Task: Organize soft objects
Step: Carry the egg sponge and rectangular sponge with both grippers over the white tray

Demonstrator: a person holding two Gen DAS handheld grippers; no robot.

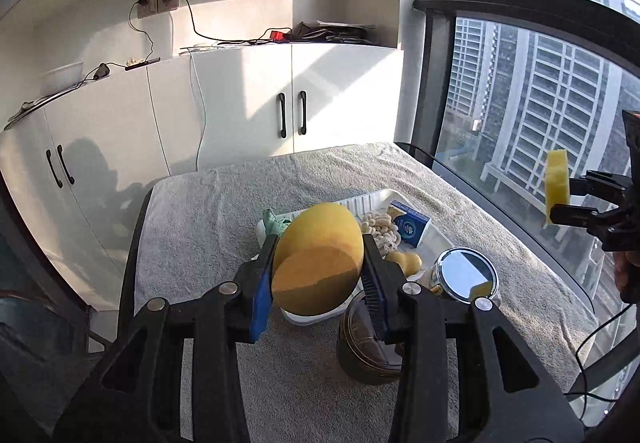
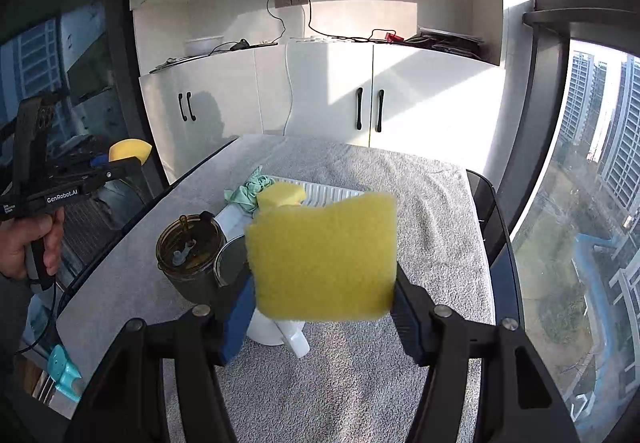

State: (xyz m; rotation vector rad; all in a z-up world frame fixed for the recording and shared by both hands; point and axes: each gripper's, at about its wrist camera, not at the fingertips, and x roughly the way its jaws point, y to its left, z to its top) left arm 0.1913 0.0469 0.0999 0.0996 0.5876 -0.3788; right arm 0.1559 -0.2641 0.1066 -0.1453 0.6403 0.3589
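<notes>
My left gripper [image 1: 318, 263] is shut on an orange oval sponge [image 1: 320, 255] and holds it above the near end of the white tray [image 1: 372, 199]. It also shows at the left of the right wrist view [image 2: 130, 157]. My right gripper [image 2: 324, 283] is shut on a yellow rectangular sponge [image 2: 324, 259], held in the air above the table; it shows at the right of the left wrist view [image 1: 558, 189]. In the tray lie a green cloth [image 1: 274, 223], a cream knobbly soft item [image 1: 378, 229], a blue box [image 1: 410, 227] and a yellow sponge [image 2: 280, 197].
A dark brown jar [image 2: 188, 255] and a metal-lidded can [image 1: 466, 275] stand on the grey towel-covered table [image 1: 224, 219] by the tray's near end. A white object [image 2: 280, 335] lies below my right sponge. White cabinets stand behind; a glass window runs along the right.
</notes>
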